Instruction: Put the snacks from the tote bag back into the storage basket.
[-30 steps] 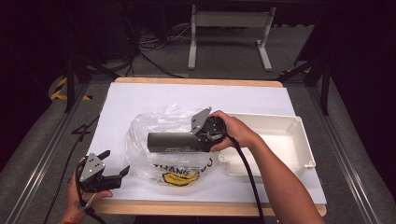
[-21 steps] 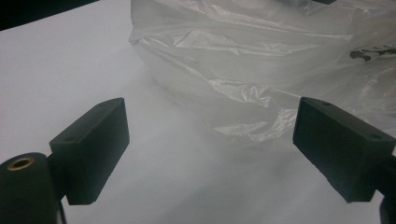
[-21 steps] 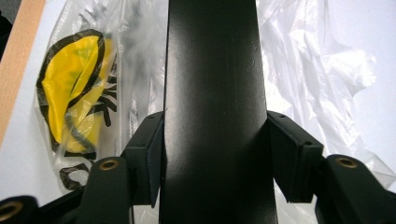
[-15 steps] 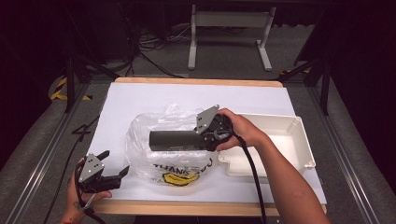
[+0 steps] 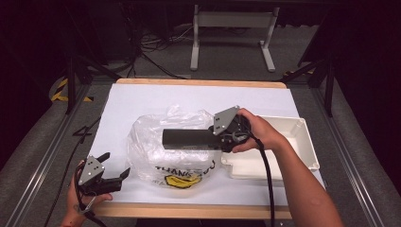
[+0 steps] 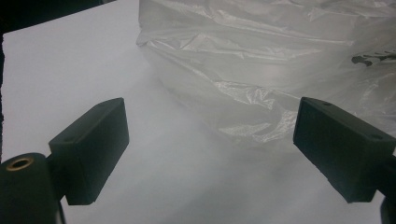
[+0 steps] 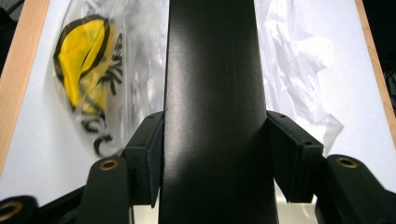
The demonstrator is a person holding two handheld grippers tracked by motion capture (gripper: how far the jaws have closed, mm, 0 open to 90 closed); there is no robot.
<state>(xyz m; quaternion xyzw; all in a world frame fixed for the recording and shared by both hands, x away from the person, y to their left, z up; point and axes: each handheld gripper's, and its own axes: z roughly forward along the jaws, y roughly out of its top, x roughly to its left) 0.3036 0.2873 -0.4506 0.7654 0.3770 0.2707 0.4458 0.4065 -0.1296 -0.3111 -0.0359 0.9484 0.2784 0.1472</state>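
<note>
Clear plastic bag [image 5: 177,151] prints "THANK", yellow logo.

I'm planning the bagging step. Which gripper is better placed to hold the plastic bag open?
The left gripper: its fingers are open and free beside the plastic bag. The right gripper is shut on the black box.

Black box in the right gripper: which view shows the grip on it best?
The right gripper view: both jaws press the black box's sides. The high view shows the box held level over the plastic bag. The left gripper view shows bag, not box.
</note>
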